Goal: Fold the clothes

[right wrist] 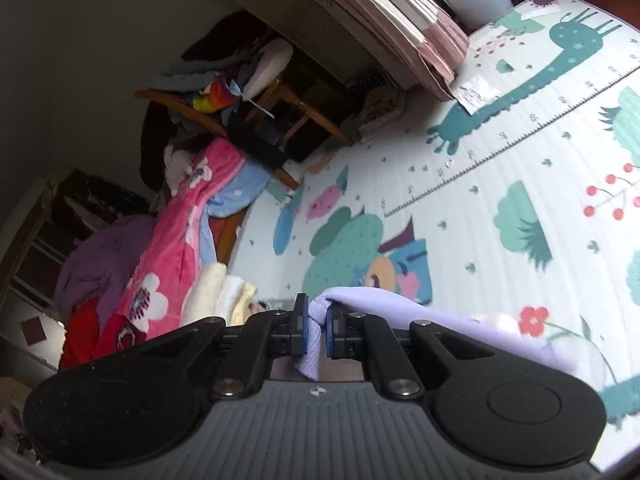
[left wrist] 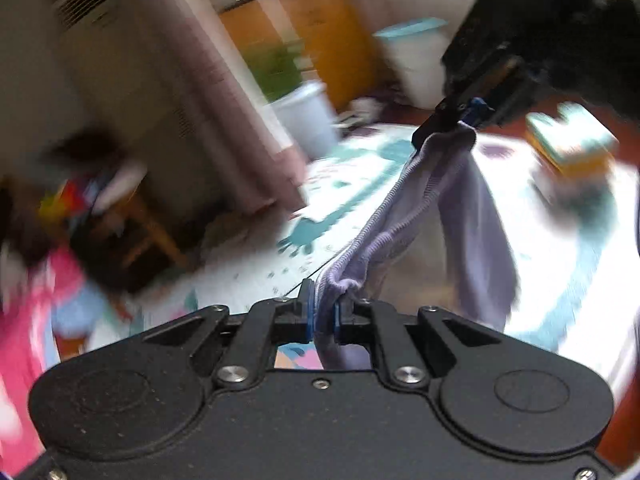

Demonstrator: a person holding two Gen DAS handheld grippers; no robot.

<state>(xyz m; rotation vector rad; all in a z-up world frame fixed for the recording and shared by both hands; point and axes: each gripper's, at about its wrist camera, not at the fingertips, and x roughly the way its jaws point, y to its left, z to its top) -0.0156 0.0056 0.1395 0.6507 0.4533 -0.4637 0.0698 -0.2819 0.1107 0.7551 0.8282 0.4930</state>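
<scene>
Here both tongs pinch one lilac garment (left wrist: 404, 208) by its ribbed edge: the left tongs (left wrist: 324, 312) in the foreground, the right tongs (left wrist: 464, 118) ahead and above them, the edge stretched between and the rest hanging over the play mat (right wrist: 480, 216). The left view is blurred, so slack is hard to judge. Keep the edge taut and level before lowering it flat.

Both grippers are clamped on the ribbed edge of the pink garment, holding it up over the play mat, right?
Not pink: the garment is pale lavender, clear in both wrist views. The rest holds: left gripper and right gripper are both shut on its ribbed edge, above the play mat.
</scene>
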